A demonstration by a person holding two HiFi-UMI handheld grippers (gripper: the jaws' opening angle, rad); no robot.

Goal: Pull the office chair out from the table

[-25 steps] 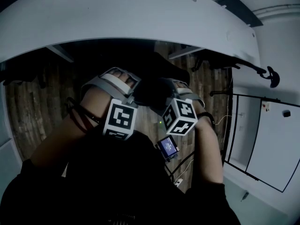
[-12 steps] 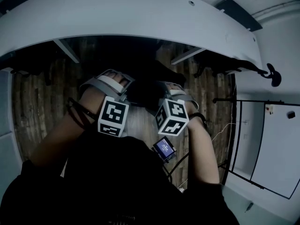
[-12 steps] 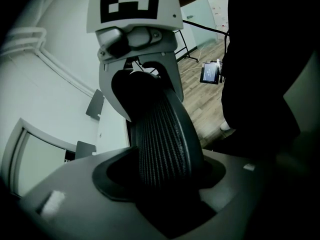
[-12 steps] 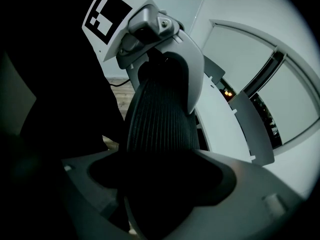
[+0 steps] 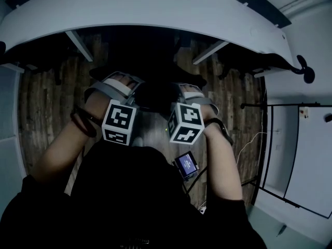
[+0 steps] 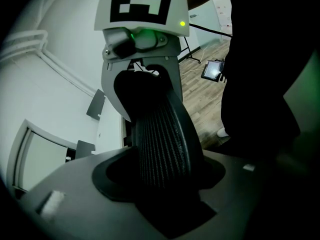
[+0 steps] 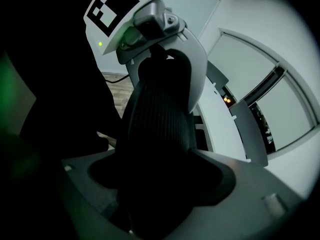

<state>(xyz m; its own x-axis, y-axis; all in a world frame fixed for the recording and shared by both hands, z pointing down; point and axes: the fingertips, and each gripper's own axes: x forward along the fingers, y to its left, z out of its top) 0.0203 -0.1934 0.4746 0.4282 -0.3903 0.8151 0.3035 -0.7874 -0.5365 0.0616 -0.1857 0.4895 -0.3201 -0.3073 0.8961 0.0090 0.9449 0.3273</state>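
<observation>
White curved table (image 5: 155, 14) across 12 o'clock of the head view, over dark plank floor (image 5: 46, 102). Dark-clothed torso (image 5: 129, 196) filling 6 o'clock, forearms (image 5: 223, 160) reaching in toward centre. Office chair (image 5: 155, 95) at dead centre, on the near side of the table's edge, lower parts lost in shadow toward 12 o'clock. Ribbed black top edge (image 6: 160, 144) of its back running from one tool to the other. Left tool (image 5: 127, 90) at 9 o'clock of that edge, clenched on it. Right tool (image 5: 181, 95) at 3 o'clock, likewise grasping it, jaws just now drawn a little tighter. Marker cubes (image 5: 119, 122) on the body's side of both tools. Small lit screen (image 5: 185, 165) at 5 o'clock. Green lamp (image 6: 182, 23) aglow on the right tool's housing.
</observation>
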